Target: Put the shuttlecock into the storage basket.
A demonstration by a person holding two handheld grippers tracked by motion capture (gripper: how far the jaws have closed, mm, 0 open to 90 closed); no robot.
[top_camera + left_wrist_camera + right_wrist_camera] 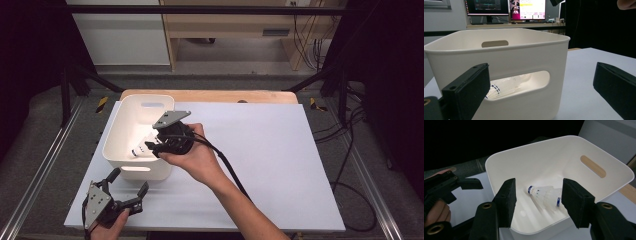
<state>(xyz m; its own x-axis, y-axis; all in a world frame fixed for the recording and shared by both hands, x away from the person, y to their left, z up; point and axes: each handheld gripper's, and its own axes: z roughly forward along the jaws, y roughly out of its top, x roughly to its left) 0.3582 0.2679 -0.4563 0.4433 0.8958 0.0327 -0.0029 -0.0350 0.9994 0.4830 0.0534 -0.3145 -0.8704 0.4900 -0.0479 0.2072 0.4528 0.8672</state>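
White board [260,165] covers the table, with a wooden edge behind it and dark floor and cables around. At the near left corner the left gripper [129,181] rests low on the board in a hand [107,227], its jaws spread wide with nothing between them; in the left gripper view they frame the near wall of the bin [524,62], apart from it. That white bin [116,135] stands on the board's left part, upright, with a slot handle in the near wall and one in the far wall. Inside lie two shuttlecocks, side by side and touching, on the floor of the bin. In the right gripper view the first shuttlecock [540,191] lies on its side, long axis running across the bin floor, its blue-banded cork end pointing left and its feather skirt right; the second shuttlecock [552,200] lies beside it with its blue band towards the right, and its exact heading is hard to tell. Through the near slot the feathers show too [504,87]. Over the bin's right rim hangs the right gripper [151,146], held in the right hand [197,160], pointing left and down into the bin, its jaws half apart and empty, above the shuttlecocks.
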